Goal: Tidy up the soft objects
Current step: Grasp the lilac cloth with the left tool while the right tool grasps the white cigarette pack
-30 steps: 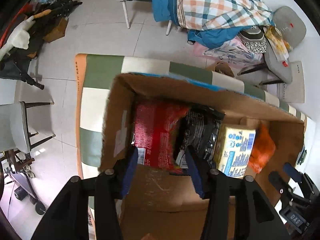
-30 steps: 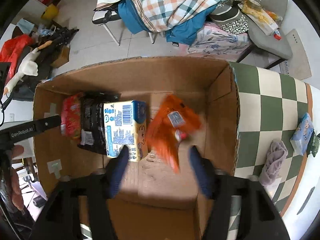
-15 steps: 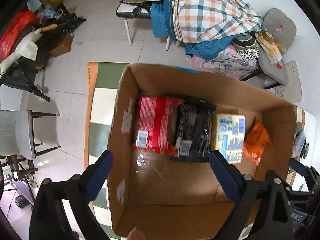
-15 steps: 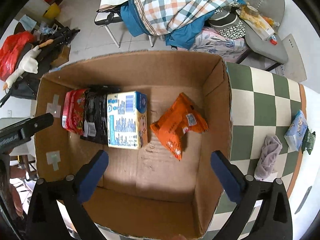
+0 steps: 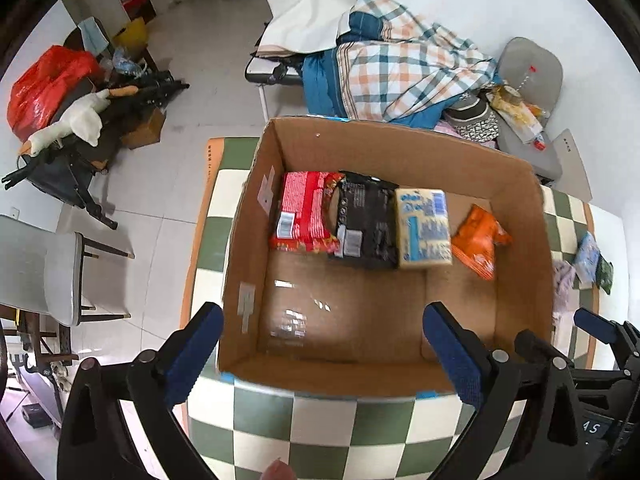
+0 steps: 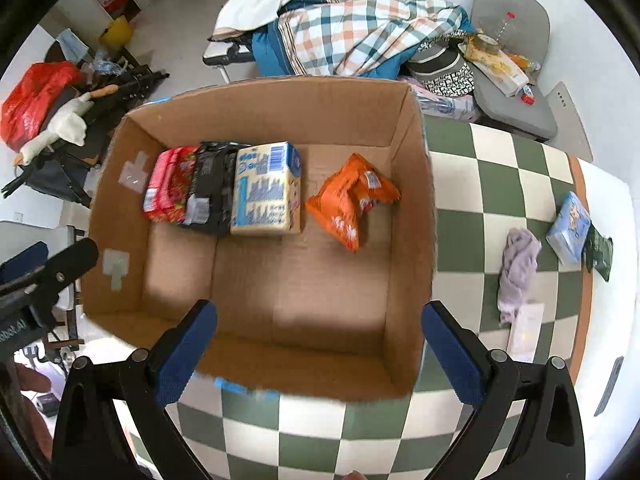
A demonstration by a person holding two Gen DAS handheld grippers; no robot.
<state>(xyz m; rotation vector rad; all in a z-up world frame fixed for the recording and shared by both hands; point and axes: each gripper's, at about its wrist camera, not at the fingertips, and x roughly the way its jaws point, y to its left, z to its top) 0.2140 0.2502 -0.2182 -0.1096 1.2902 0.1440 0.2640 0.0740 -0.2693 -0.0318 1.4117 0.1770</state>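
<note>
An open cardboard box (image 5: 256, 216) (image 6: 412, 208) stands on the green-and-white checked table. Inside, in a row along the far wall, lie a red packet (image 5: 304, 212) (image 6: 168, 184), a black packet (image 5: 366, 220) (image 6: 212, 188), a yellow-and-blue tissue pack (image 5: 424, 228) (image 6: 266, 188) and an orange snack bag (image 5: 478, 242) (image 6: 350, 200). My left gripper (image 5: 324, 354) is open and empty above the box's near edge. My right gripper (image 6: 320, 354) is open and empty, also above the near edge.
On the table right of the box lie a lilac cloth (image 6: 518, 272), a blue tissue pack (image 6: 570, 222), a dark green packet (image 6: 600, 254) and a white card (image 6: 526, 332). Chairs, a plaid blanket (image 5: 404, 72) and floor clutter lie beyond the table.
Both grippers opened wide and pulled back up out of the box. The orange snack bag was let go and now lies on the box floor at the right end of the row.
</note>
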